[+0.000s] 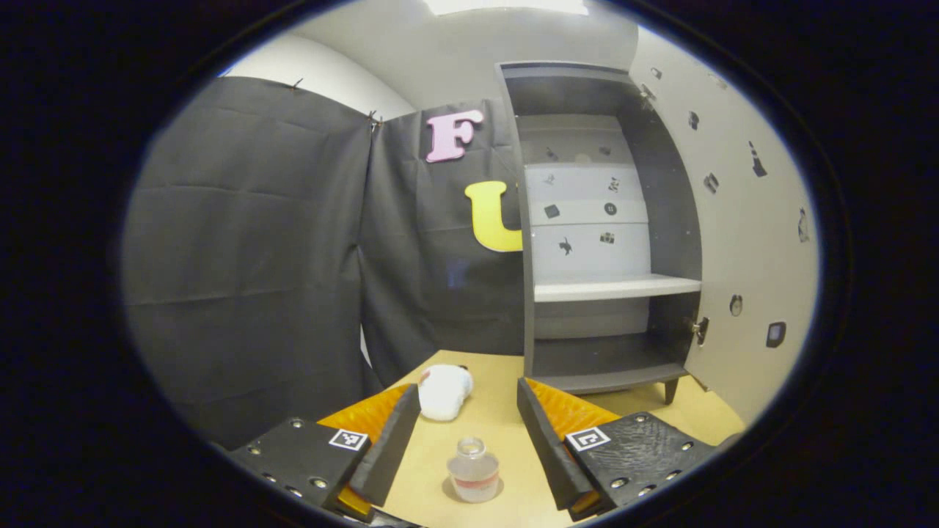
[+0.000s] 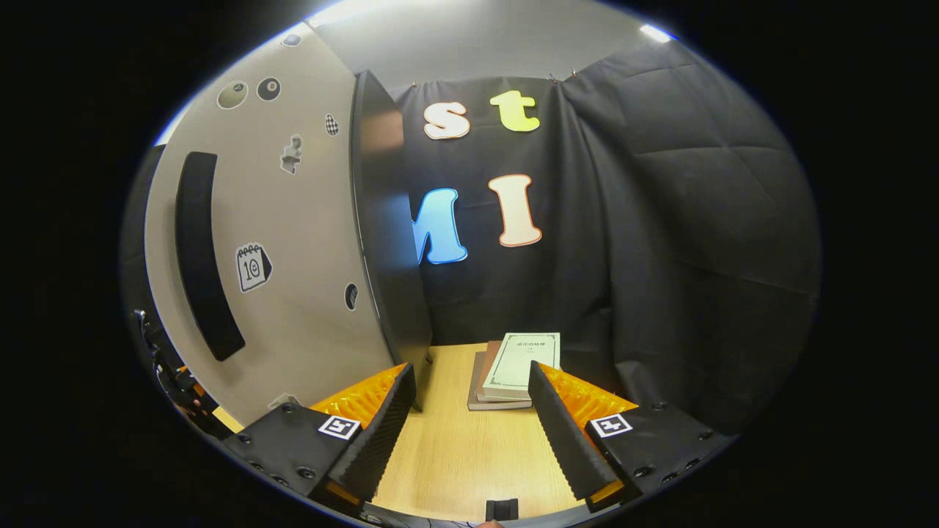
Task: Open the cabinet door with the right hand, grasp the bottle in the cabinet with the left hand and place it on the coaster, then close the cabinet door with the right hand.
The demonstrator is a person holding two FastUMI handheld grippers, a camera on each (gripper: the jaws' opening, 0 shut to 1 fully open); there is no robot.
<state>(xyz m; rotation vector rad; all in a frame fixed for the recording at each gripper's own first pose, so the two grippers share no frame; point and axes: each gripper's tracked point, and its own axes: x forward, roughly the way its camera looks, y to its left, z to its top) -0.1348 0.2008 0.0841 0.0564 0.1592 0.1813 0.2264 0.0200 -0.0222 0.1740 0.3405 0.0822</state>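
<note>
Left fingers (image 1: 469,433) spread wide, released, straddling the bottle (image 1: 474,469) upright on its coaster (image 1: 449,490) on the desk (image 1: 506,418). Beyond, a white bundle (image 1: 444,391), then the cabinet (image 1: 601,235), door (image 1: 741,242) swung open. Right fingers (image 2: 469,425) likewise released, gripping nothing, beside the door's edge, books (image 2: 513,370) ahead.

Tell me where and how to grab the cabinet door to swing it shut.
Take the long dark handle on the open cabinet door. It runs vertically down the door's outer face, so bring the right gripper, now open, in from the front, fingers horizontal, either side of the bar.
</note>
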